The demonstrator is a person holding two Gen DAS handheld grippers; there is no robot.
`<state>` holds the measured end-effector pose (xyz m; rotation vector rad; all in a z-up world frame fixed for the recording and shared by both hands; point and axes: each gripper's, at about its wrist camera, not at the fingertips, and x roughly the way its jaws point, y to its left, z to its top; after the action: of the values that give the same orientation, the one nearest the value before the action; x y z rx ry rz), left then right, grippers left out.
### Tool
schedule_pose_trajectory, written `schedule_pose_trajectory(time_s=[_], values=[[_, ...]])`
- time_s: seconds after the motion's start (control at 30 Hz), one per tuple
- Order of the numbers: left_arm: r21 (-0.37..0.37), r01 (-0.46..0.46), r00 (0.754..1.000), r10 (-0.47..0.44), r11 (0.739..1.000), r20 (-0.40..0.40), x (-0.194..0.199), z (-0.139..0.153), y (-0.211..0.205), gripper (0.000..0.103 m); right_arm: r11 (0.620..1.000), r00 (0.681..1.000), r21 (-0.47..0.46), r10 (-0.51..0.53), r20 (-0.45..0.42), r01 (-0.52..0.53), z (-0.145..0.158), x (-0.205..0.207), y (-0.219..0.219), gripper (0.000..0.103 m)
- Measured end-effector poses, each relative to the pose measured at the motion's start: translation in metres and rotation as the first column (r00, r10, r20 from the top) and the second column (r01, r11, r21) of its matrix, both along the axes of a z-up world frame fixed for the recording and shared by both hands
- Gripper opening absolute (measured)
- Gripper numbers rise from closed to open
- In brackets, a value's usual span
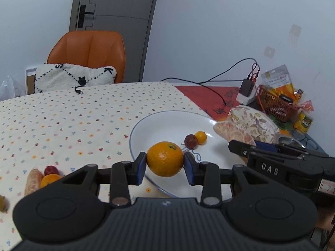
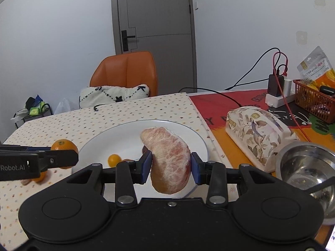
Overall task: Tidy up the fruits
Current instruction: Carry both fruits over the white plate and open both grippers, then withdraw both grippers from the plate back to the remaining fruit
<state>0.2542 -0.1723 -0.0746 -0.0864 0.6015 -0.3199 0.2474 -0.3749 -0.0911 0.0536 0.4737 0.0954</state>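
Observation:
My left gripper (image 1: 164,165) is shut on an orange (image 1: 164,159) and holds it over the near rim of the white plate (image 1: 146,125). A small dark red fruit (image 1: 190,141) and a small yellow fruit (image 1: 201,137) lie in the plate. My right gripper (image 2: 170,167) is shut on a peeled pomelo segment (image 2: 169,159), held above the plate (image 2: 125,133). The orange (image 2: 62,145) and the left gripper's fingers (image 2: 52,159) also show at the left of the right wrist view. The small yellow fruit (image 2: 114,160) shows there too.
More fruit lies on the dotted tablecloth at the left: a pomelo segment (image 1: 32,181), a small orange fruit (image 1: 49,179), a red fruit (image 1: 50,169). A floral tissue pack (image 2: 257,131), a steel bowl (image 2: 307,167), an orange basket (image 2: 314,102) and cables stand right. An orange chair (image 2: 125,71) is behind.

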Motion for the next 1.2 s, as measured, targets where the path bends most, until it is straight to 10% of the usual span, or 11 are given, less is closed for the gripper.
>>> schedule_pose_trajectory(time_s=[0.3,0.5,0.9,1.2], values=[[0.024,0.002,1.0,-0.001,1.0,-0.028,0.018,-0.01,-0.014,0.037,0.999,1.0,0.04,-0.008,0.006,0.008,-0.007,0.018,-0.006,0.039],[0.03,0.006,1.0,-0.005,1.0,-0.027,0.015,-0.011,-0.016,0.042,0.999,0.999,0.042,0.003,0.046,-0.005,-0.007,0.006,-0.005,0.059],[0.035,-0.11,0.993,0.108,0.993,0.047,-0.019,0.011,0.03,0.085,0.995,0.998,0.098,0.026,0.052,-0.031,-0.005,-0.019,0.003,0.076],[0.011,-0.227,0.971,0.225,0.974,0.085,-0.047,0.029,0.1,0.095,0.994,0.996,0.09,0.062,0.064,-0.068,0.005,-0.035,0.03,0.089]])
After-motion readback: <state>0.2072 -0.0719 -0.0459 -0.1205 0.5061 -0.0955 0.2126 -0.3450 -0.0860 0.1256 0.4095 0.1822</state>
